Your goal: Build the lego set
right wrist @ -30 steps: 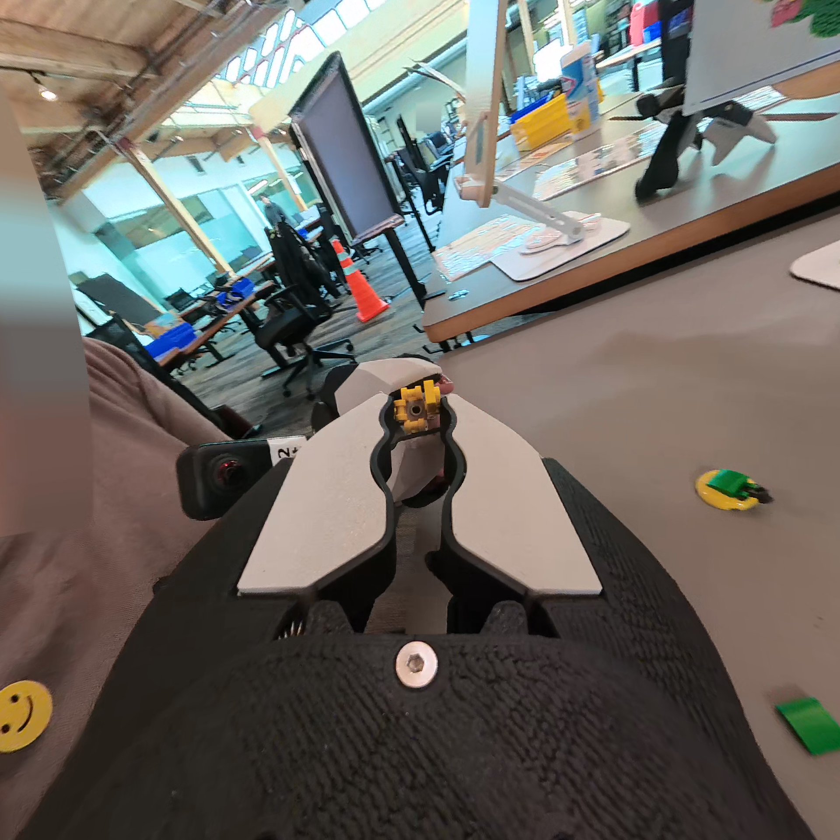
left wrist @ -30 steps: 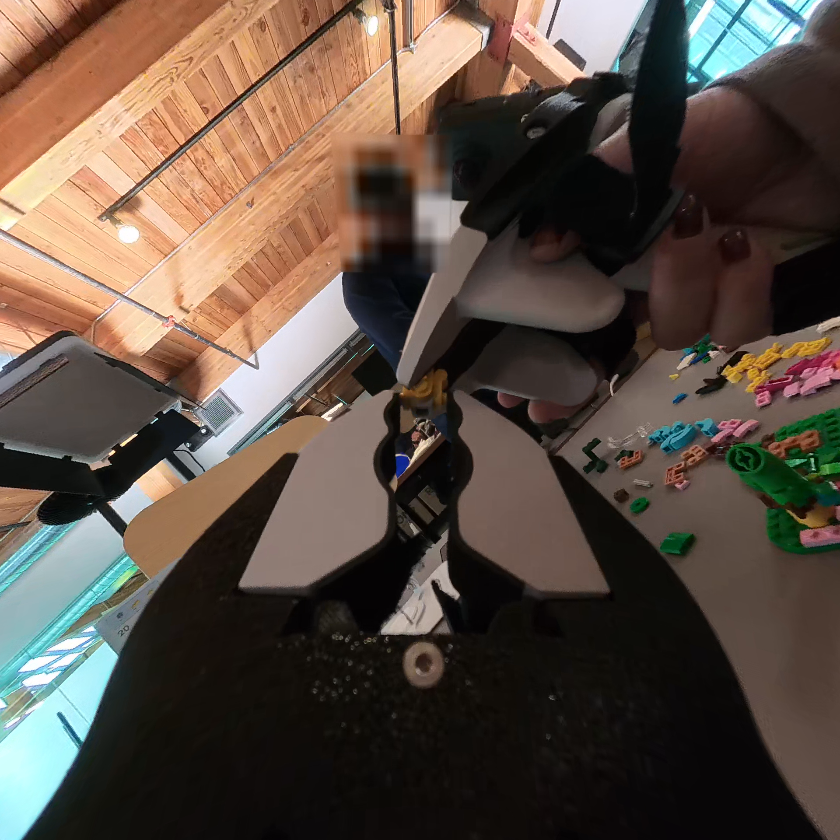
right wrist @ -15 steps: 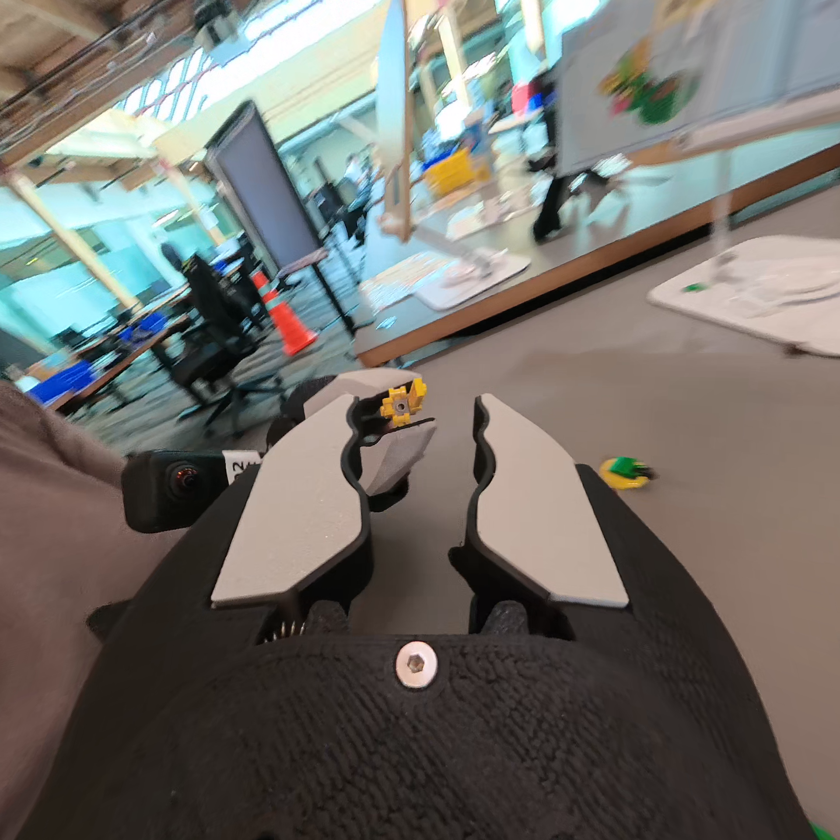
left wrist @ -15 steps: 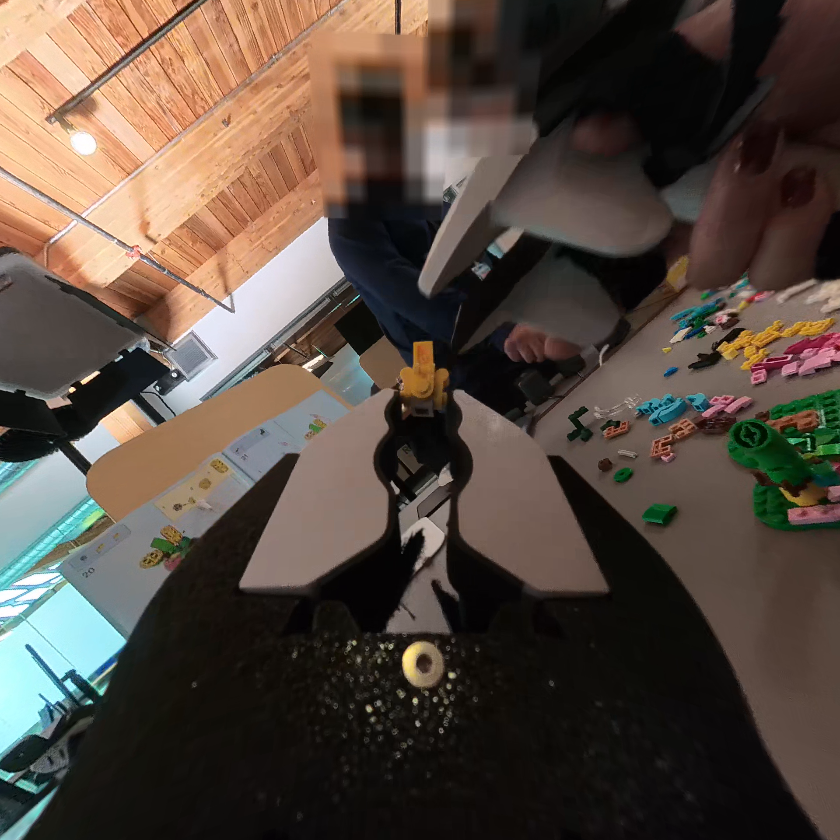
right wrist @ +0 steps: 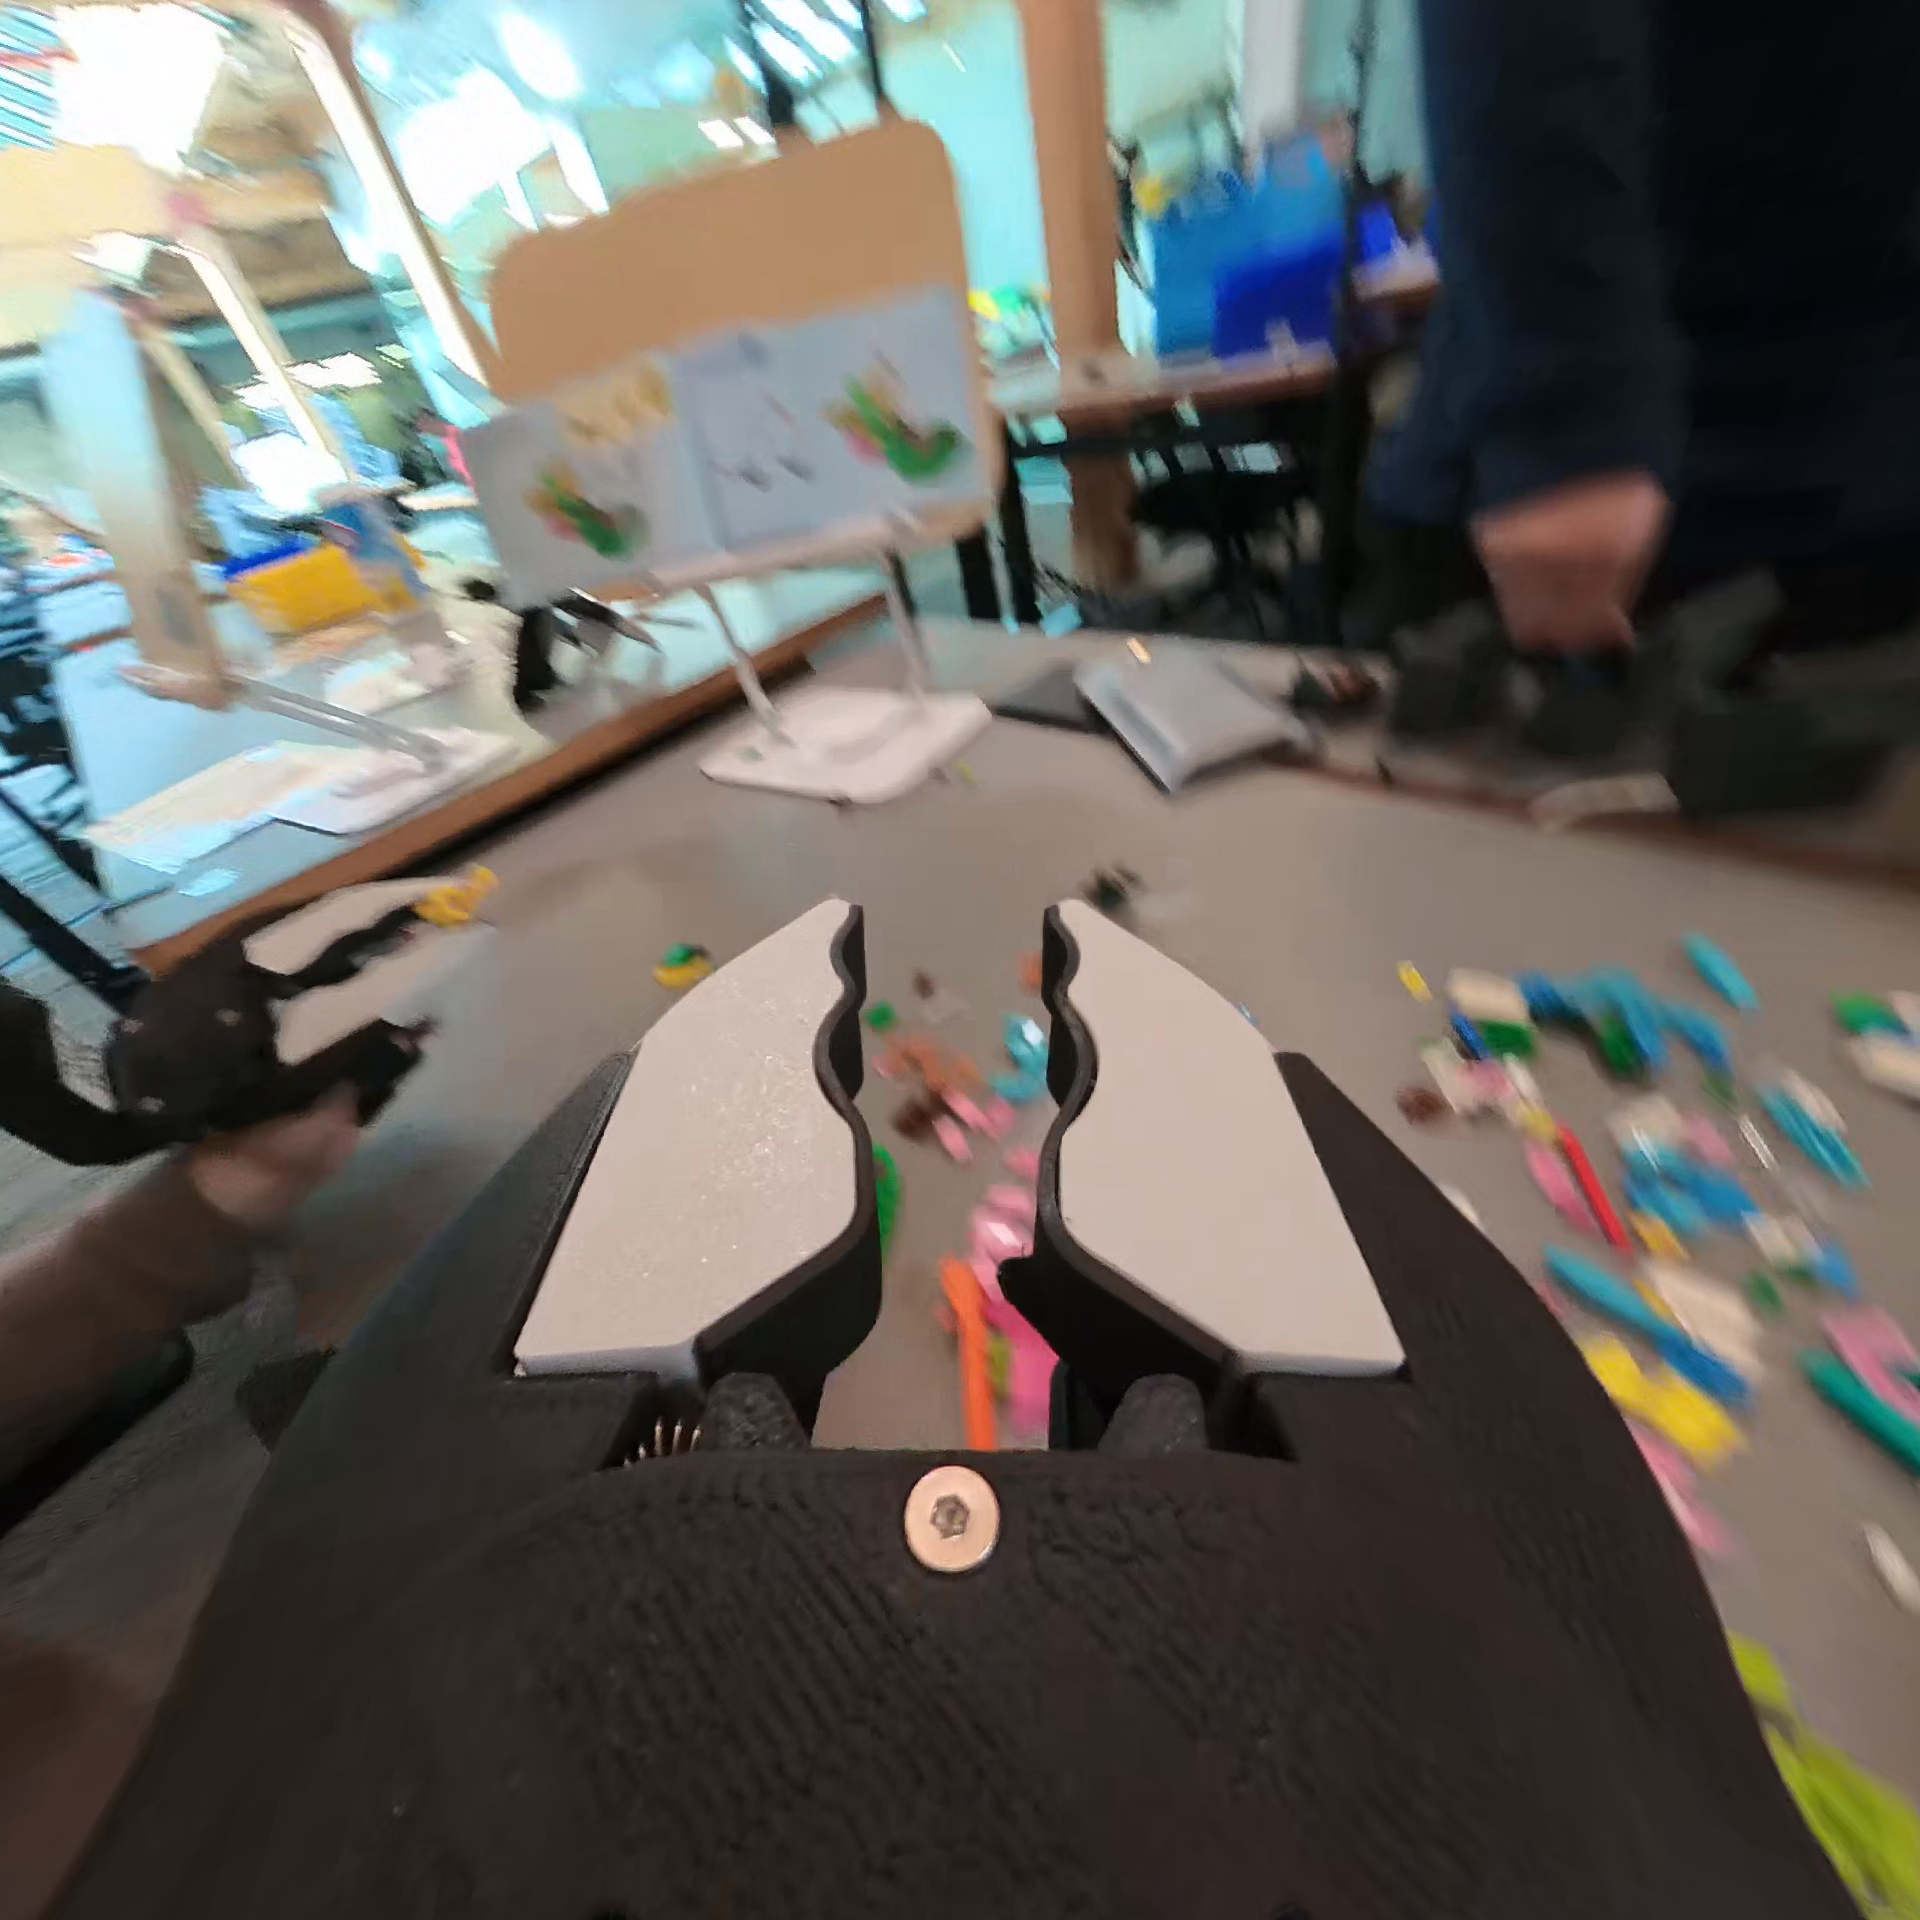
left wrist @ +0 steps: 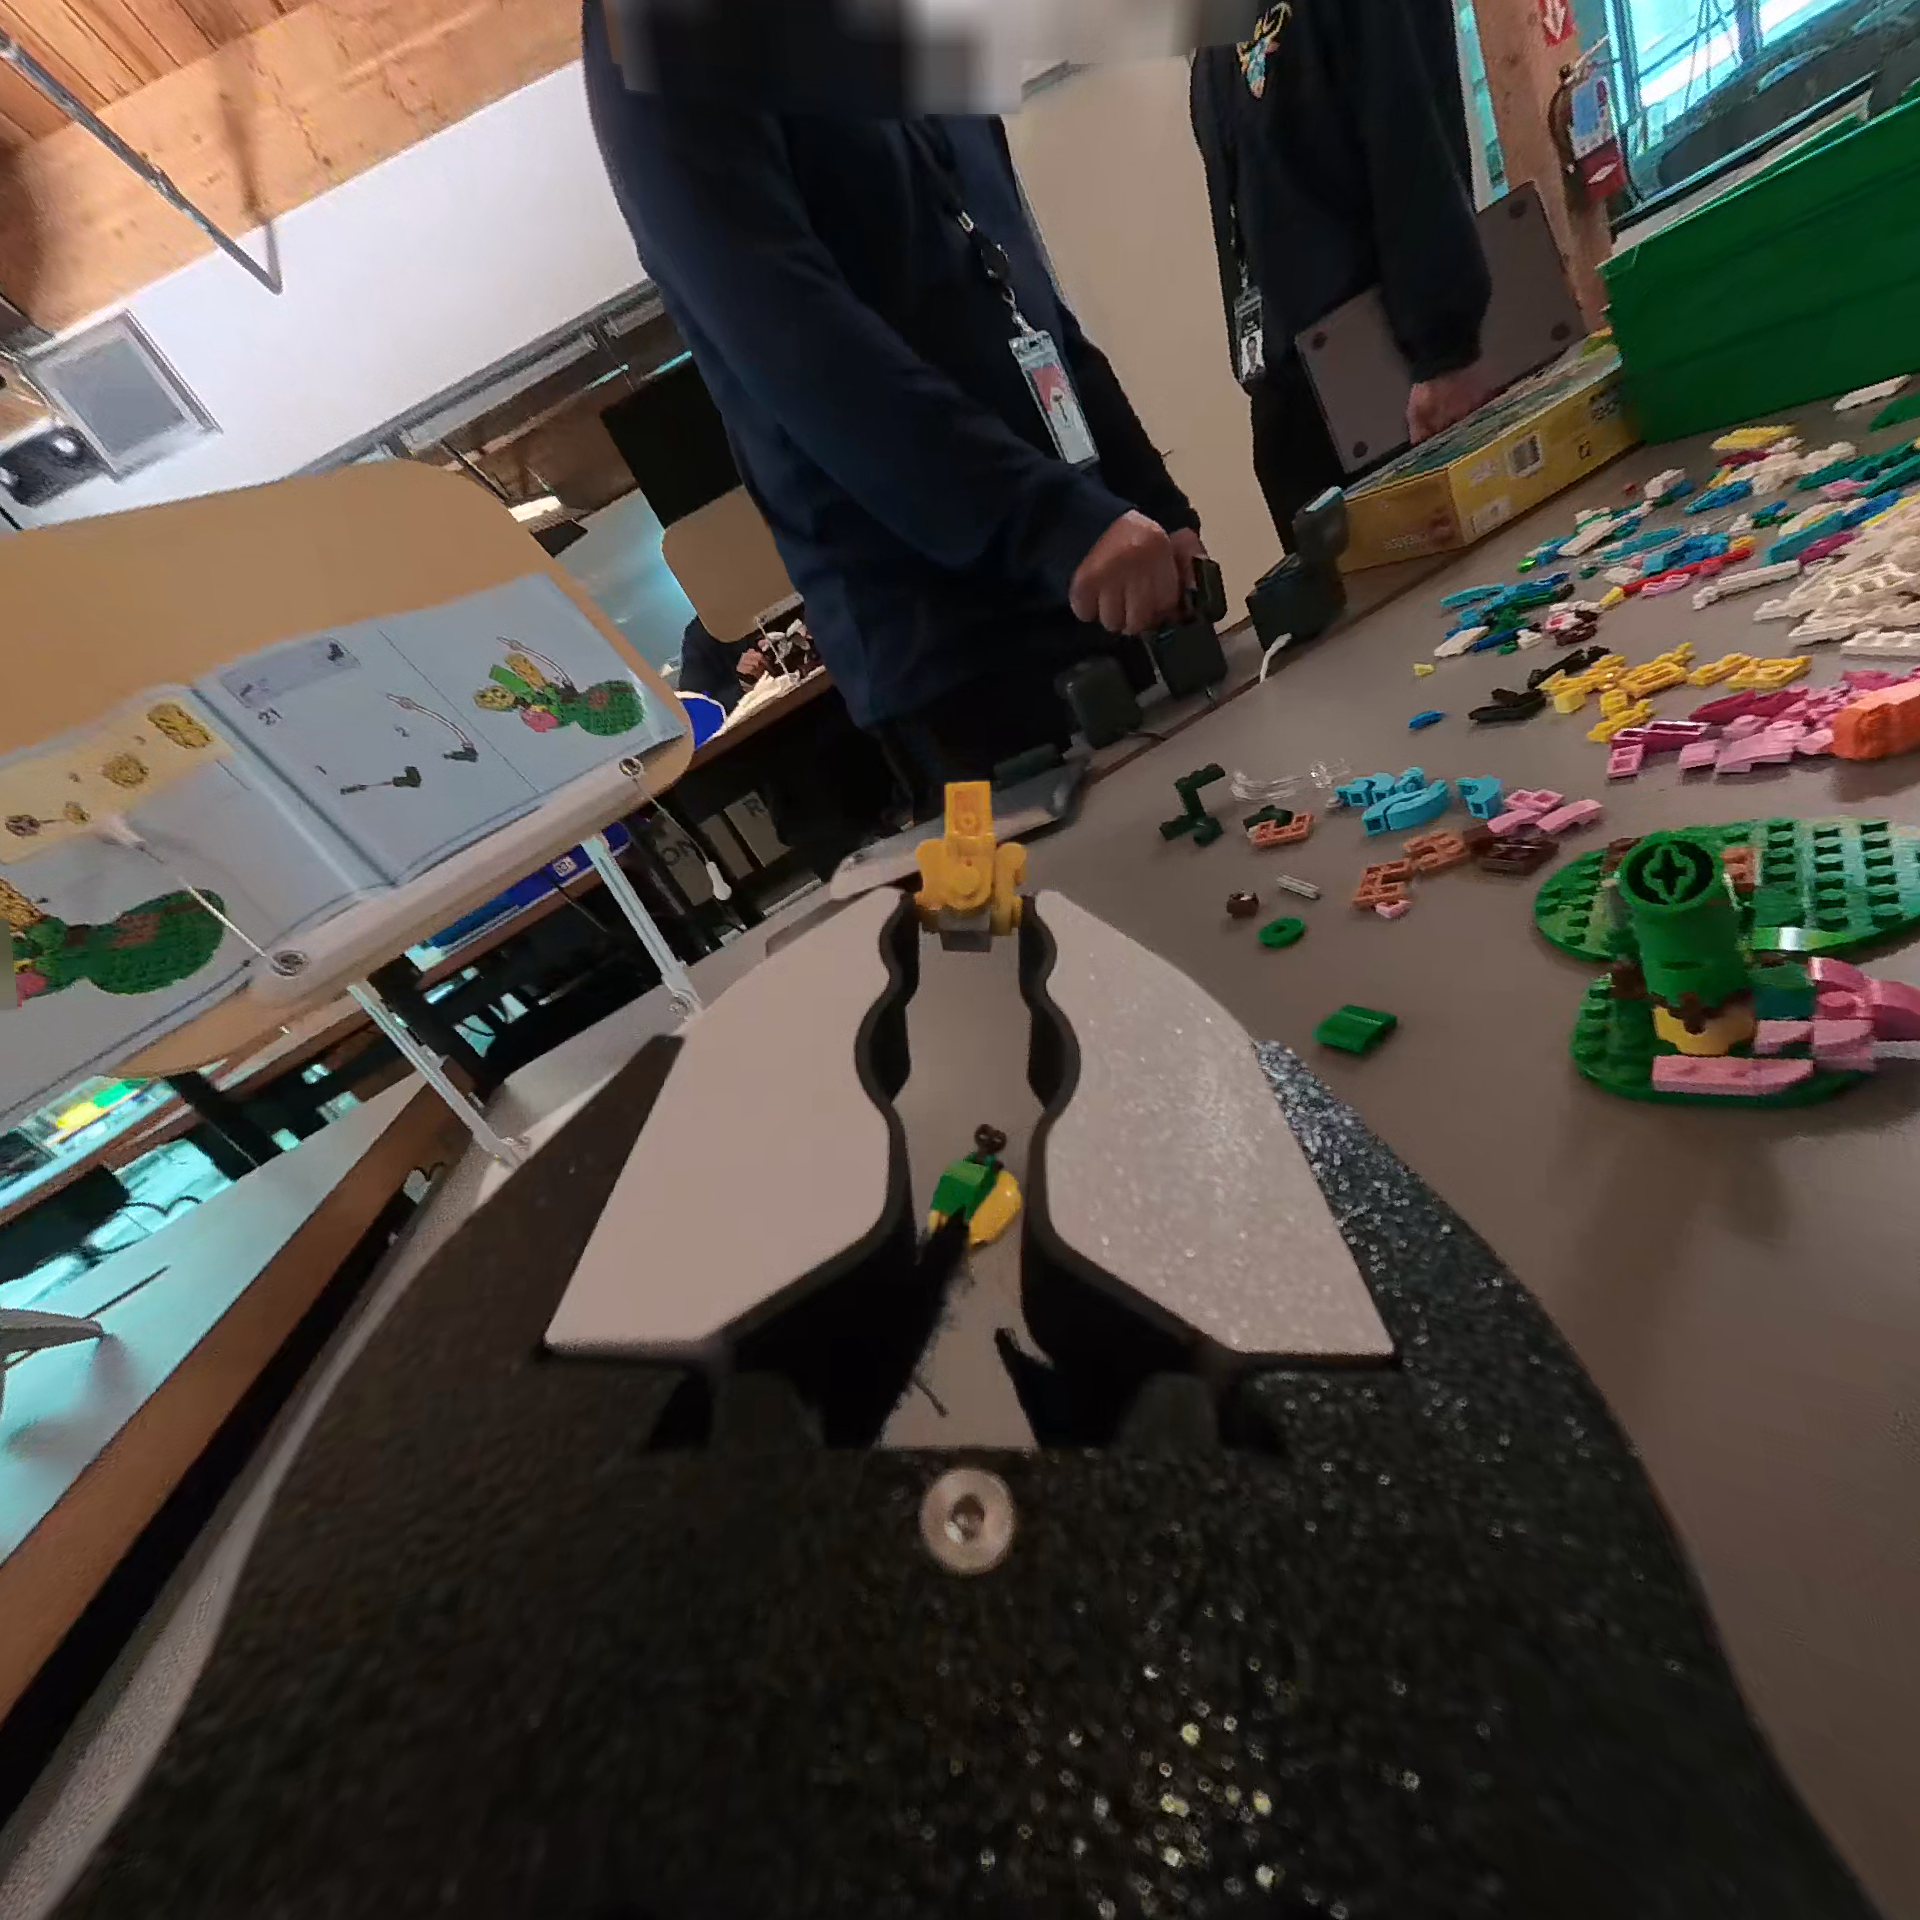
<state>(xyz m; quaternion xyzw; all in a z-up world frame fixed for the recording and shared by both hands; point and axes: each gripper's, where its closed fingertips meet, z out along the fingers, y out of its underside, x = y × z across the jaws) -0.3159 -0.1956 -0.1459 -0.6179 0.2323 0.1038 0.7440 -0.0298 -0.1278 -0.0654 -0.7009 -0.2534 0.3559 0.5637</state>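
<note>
In the left wrist view the left gripper sat in the middle of the frame, its two grey fingers closed on a small yellow Lego assembly that stuck up past the tips, a grey piece at its base caught between them. Lower in the gap between the fingers, a small green-and-yellow piece lay on the grey table.

At the right of that frame stood the partly built set: round green plates carrying an upright green cylinder, with pink and yellow pieces low on its front. A single green tile lay just left of it. Loose bricks in pink, yellow, blue, white and orange spread across the upper right. A yellow box rested near the table's far edge, beside green bins. At the left, an open instruction booklet leaned on a stand. Two people in dark clothing stood beyond the table, one gripping a dark device.

The right wrist view was blurred. The right gripper filled its centre, its fingers parted with nothing between them, above scattered coloured pieces on the table. At the left edge the other gripper appeared, with the yellow assembly at its tip, held by a hand. The booklet on its stand showed at upper centre.
</note>
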